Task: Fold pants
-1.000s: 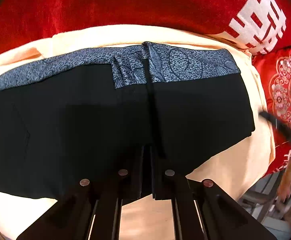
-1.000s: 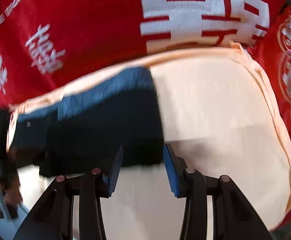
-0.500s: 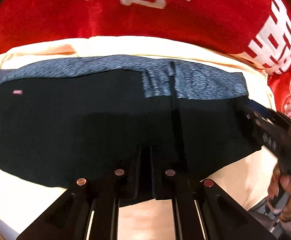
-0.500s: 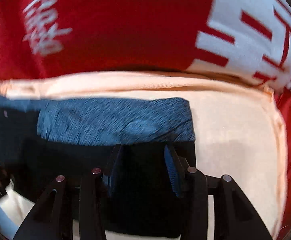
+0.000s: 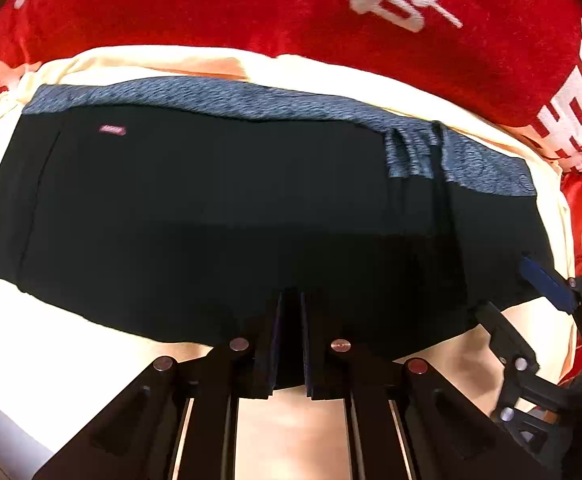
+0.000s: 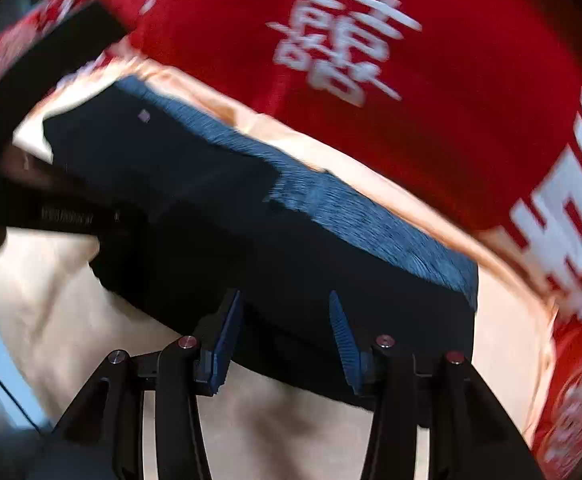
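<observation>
The black pants with a grey-blue patterned waistband lie flat in a wide folded band on a cream cloth sheet, which rests on a red fabric with white characters. The left gripper has its jaws drawn close together, clamped on the near hem of the pants. The right gripper has its blue-padded jaws spread apart, positioned over the near edge of the pants at their right end; the right wrist view is motion-blurred.
</observation>
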Tool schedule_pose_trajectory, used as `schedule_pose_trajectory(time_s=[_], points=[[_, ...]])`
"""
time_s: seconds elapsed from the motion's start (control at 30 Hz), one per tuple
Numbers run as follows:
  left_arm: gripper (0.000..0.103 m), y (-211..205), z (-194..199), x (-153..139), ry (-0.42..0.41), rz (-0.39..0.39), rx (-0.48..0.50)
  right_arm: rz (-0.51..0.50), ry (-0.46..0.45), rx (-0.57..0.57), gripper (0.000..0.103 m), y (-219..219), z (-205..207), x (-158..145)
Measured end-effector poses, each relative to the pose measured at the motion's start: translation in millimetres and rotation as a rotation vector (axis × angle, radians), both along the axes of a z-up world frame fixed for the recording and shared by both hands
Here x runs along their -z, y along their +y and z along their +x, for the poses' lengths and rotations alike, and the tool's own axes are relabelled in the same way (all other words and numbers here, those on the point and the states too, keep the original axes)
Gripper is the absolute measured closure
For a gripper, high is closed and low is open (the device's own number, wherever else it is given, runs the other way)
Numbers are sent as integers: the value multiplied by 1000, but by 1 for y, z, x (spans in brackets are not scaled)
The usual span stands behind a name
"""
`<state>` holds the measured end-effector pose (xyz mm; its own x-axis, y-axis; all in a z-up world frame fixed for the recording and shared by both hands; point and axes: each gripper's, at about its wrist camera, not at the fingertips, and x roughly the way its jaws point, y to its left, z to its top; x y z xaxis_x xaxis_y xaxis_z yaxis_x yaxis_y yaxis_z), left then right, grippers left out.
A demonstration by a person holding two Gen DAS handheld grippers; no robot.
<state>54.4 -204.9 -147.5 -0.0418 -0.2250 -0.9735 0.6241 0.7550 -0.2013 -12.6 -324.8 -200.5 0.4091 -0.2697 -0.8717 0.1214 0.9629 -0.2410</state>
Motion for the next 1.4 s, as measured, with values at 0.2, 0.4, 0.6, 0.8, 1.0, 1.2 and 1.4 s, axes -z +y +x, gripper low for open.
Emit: schedule_pose_trajectory(time_s=[0.2,0.4,0.6,0.8,1.0,1.2,1.4], points=[[93,26,14,1,12,3,-36,39,79,-7,56,1,15,16],[6,37,22,-10,-37,-11,-81,-33,113,-43,55,6,13,19],[6,44,27,-7,-44,19,-85,43,152,22,79,-7,30,28],[6,63,38,-8,-56,28,-125,113,154,25,85,-7,37,13],[6,88,53,0,-53,44,-162,73,199,48,85,6,37,32],[6,100,60,8,-46,76,-201,75,218,87,82,11,36,27],[6,100,59,7,-41,75,-215,150,243,86,53,27,33,15]])
